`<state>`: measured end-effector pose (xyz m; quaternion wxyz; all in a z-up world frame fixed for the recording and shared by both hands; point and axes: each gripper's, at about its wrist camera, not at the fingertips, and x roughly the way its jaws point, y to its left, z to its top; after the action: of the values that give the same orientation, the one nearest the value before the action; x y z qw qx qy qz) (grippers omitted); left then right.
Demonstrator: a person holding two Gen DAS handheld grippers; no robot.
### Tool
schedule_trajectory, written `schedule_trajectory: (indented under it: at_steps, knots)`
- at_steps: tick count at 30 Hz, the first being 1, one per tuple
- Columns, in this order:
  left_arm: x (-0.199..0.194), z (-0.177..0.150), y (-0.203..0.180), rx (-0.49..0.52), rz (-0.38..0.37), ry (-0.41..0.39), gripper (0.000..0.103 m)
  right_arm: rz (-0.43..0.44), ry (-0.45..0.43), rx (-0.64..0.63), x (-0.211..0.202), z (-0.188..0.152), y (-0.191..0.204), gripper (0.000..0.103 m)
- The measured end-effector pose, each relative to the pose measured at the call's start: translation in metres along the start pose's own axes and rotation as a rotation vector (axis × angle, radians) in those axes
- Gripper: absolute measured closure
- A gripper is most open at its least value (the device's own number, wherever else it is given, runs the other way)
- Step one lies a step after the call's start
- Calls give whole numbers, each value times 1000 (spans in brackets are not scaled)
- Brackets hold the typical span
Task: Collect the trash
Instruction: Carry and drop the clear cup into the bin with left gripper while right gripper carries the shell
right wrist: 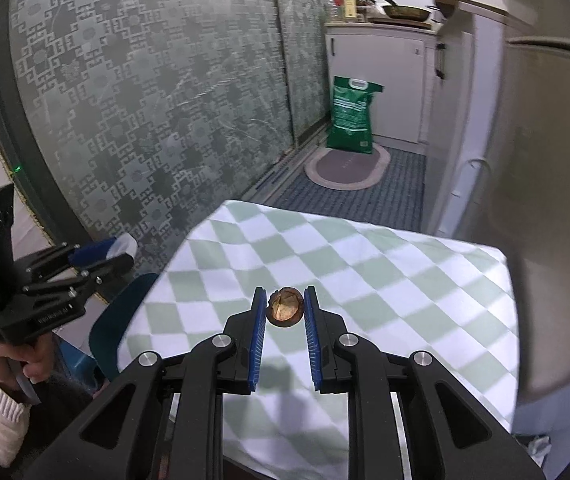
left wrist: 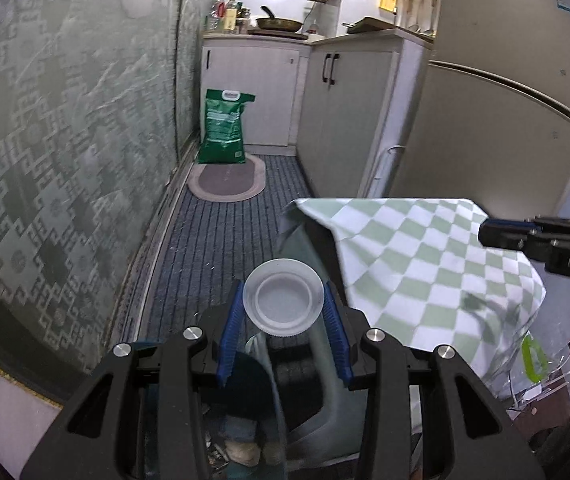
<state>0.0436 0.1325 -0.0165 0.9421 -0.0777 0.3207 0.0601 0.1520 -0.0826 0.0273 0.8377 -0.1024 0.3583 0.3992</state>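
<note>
Left gripper (left wrist: 284, 312), seen from its own wrist camera, is gripping a clear plastic lid (left wrist: 284, 297) between partly parted blue pads, which are pressing on its rim; lid is hanging above a blue bin (left wrist: 325, 412) whose opening appears to hold scraps, beside the checked tablecloth (left wrist: 425, 264). Right gripper (right wrist: 285, 307) is pinching a small brown nutshell-like scrap (right wrist: 285, 306) between narrowly set pads and is holding it above the cloth-covered table (right wrist: 365, 280). The left gripper (right wrist: 85, 268) is also showing at the table's edge in the right view, a hand (right wrist: 33, 360) in a white cuff gripping its handle. Judged progress: two pieces are collected and in hand, neither is yet dropped; the visible cloth is otherwise bare, so depositing both appears to be what is remaining
</note>
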Motion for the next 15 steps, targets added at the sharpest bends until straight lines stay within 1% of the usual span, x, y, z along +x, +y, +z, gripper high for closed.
schedule_trajectory:
  at_steps: [4, 6, 9, 15]
  knots:
    - [0, -11, 22, -34, 9, 41, 61, 31, -4, -23, 7, 10, 22, 84]
    - [3, -18, 33, -45, 30, 66, 61, 48, -7, -33, 11, 15, 32, 84]
    - [9, -33, 47, -62, 37, 116, 61, 72, -8, -52, 18, 23, 49, 84]
    - [18, -59, 61, -51, 54, 192, 61, 93, 19, -82, 33, 24, 71, 84]
